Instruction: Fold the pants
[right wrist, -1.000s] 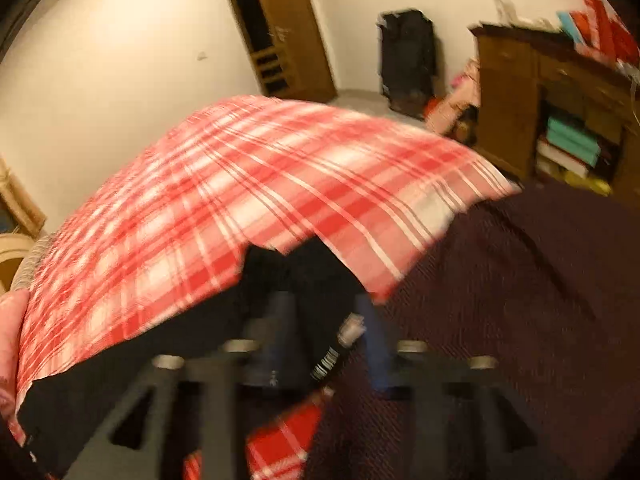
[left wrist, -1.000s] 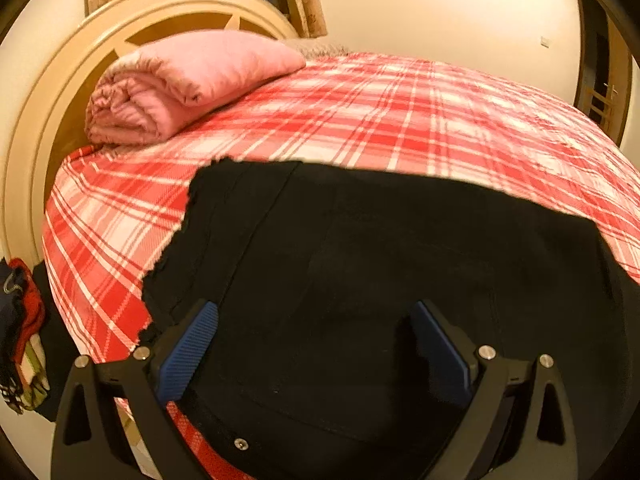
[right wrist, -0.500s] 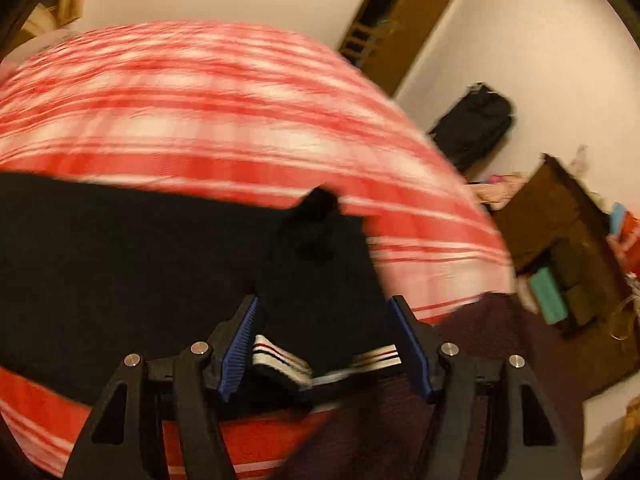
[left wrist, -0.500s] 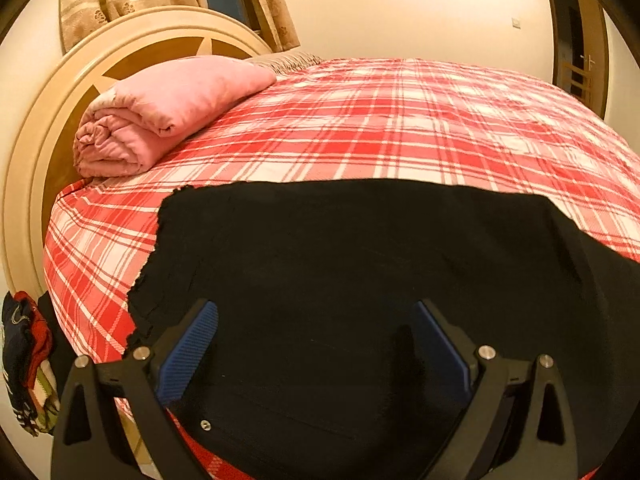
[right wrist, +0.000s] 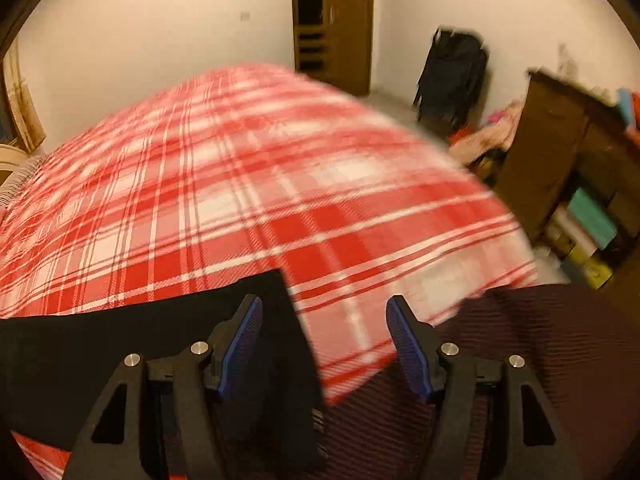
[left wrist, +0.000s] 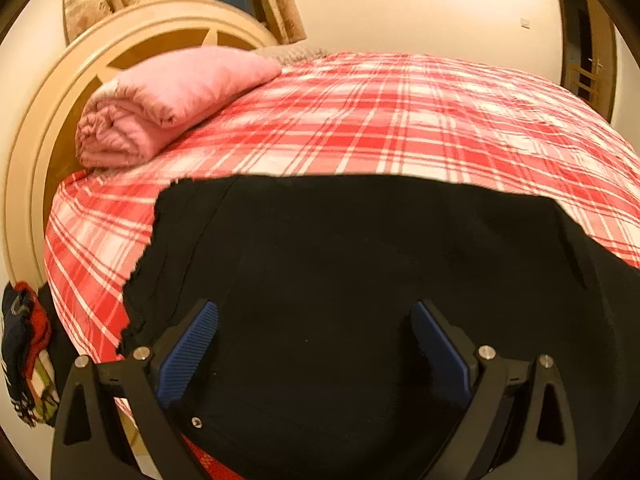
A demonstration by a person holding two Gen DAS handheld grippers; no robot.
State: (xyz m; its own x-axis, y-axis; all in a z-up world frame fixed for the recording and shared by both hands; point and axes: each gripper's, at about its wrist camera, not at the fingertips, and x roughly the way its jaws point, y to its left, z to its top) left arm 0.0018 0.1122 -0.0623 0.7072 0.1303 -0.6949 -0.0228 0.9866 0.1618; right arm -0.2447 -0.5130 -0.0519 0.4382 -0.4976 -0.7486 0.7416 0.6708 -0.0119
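Black pants [left wrist: 360,264] lie spread flat across the near part of a bed with a red plaid cover [left wrist: 400,120]. My left gripper [left wrist: 314,344] hovers just over the dark cloth, open, with nothing pinched between its blue pads [left wrist: 188,348]. In the right wrist view, one straight end of the pants [right wrist: 160,328] lies on the plaid cover [right wrist: 280,184]. My right gripper [right wrist: 326,340] is open at that end. Its left finger [right wrist: 244,340] is over the black cloth and its right finger [right wrist: 408,348] is over the bed edge. Neither grips anything.
A rolled pink blanket [left wrist: 168,100] rests by the round headboard [left wrist: 36,152]. Dark maroon ribbed fabric [right wrist: 520,360] fills the lower right by the bed's edge. A wooden cabinet [right wrist: 568,168], a black bag [right wrist: 452,72] and a door [right wrist: 332,20] stand beyond the bed.
The right gripper swung to the right, off the bunched pants end with its striped band; that end now lies flat to its left. The left view shifted slightly earlier, then held still.
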